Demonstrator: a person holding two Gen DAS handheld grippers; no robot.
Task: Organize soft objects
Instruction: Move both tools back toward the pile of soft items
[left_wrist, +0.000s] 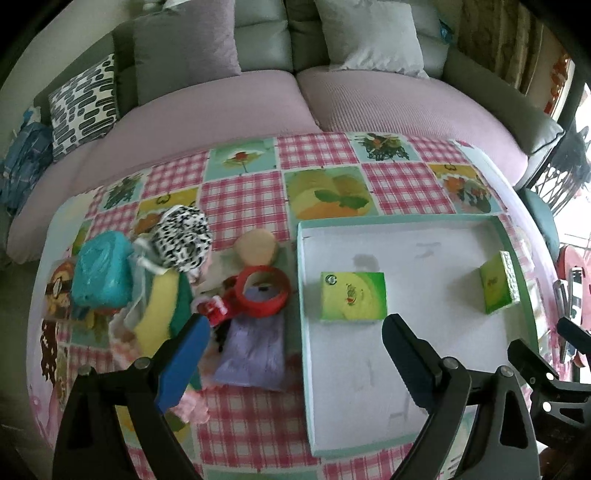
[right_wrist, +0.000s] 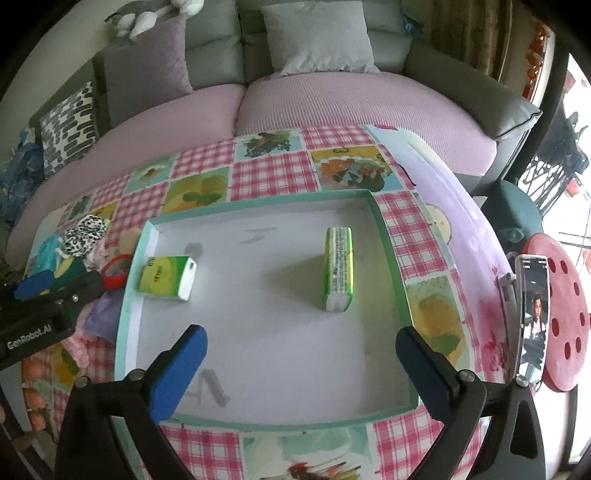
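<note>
Both tongs point steeply down over the table (right_wrist: 273, 177), which is covered in a glossy cloth of pink gingham squares and printed flower panels. The left tongs (left_wrist: 295, 354) stand wide apart with nothing between their blue pads, one finger over the heap of soft things and the other over the tray. The right tongs (right_wrist: 301, 360) are also spread wide and hold nothing, poised above the near part of the shallow tray (right_wrist: 391, 258), a flat white-floored box with a thin mint-green rim. Two green tissue packs sit in the tray, well apart: the flat tissue pack (right_wrist: 168, 277) lies near the tray's left wall, and the upright tissue pack (right_wrist: 339, 269) stands on its narrow edge toward the right, its crinkly printed wrap catching the light. Left of the tray, in the left wrist view, lies the jumble of soft things: a leopard-print pouch (left_wrist: 183, 236) of fuzzy fabric, a teal plastic-wrapped bundle (left_wrist: 101, 273), a round beige puff (left_wrist: 256, 247), a red ring (left_wrist: 264, 291) and a lilac cloth (left_wrist: 255, 350) with a soft nap.
</note>
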